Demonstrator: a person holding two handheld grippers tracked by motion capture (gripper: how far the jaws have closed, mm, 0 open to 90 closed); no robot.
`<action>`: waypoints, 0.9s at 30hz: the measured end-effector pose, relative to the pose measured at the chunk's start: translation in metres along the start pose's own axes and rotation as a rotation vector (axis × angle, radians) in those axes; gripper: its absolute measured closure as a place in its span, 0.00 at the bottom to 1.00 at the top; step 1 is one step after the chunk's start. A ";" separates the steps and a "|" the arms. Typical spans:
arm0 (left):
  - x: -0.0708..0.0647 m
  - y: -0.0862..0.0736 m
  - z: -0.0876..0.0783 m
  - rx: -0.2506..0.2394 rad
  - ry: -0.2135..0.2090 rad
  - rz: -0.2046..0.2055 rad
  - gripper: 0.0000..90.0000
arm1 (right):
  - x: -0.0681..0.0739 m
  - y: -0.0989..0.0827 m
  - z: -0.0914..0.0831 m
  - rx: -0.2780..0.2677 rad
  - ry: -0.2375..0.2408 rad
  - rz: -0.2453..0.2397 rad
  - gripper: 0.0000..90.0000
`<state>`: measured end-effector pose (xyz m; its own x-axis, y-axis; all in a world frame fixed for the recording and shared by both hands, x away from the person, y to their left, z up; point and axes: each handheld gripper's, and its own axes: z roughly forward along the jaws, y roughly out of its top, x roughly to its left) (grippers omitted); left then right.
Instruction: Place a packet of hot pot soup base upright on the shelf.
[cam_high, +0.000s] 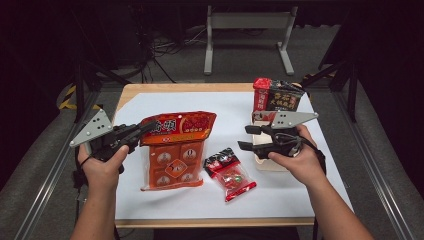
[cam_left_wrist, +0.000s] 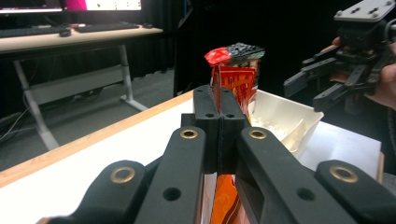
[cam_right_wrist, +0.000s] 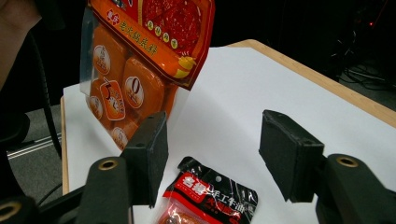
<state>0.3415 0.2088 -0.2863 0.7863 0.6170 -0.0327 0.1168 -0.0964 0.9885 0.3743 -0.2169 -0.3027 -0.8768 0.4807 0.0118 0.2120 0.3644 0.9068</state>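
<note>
Gripped only by its top edge in the clenched left gripper (cam_high: 134, 134), the orange packet (cam_high: 176, 150) could, apparently, be torn or dropped, while the right gripper (cam_high: 246, 137) at three o'clock was held released over the desk (cam_high: 130, 210).

Room is sitting mostly dark, black curtains or walls (cam_high: 380, 40) closing in behind and at the sides. Grey carpet floor (cam_high: 240, 60) is catching the light past the table. A grey metal desk frame (cam_high: 248, 30) is standing at the back, loose cables (cam_high: 165, 50) trailing beside it. Yellow-black hazard tape (cam_high: 67, 97) is showing on the floor at left. A long desk (cam_left_wrist: 79, 35) is carrying a keyboard (cam_left_wrist: 28, 31) and what are probably lit monitors (cam_left_wrist: 70, 4)
</note>
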 end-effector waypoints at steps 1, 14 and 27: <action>-0.001 0.001 0.000 -0.004 -0.005 0.002 1.00 | 0.001 0.000 0.001 -0.001 -0.001 -0.005 0.45; -0.013 0.009 -0.002 -0.028 -0.077 0.058 1.00 | 0.008 0.002 0.023 0.019 0.036 -0.029 0.42; -0.021 0.015 -0.002 -0.051 -0.093 0.074 1.00 | 0.012 0.004 0.048 0.025 0.051 -0.069 0.35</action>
<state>0.3254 0.1962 -0.2704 0.8447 0.5344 0.0291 0.0276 -0.0978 0.9948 0.3853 -0.1719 -0.3195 -0.9105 0.4126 -0.0283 0.1606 0.4157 0.8952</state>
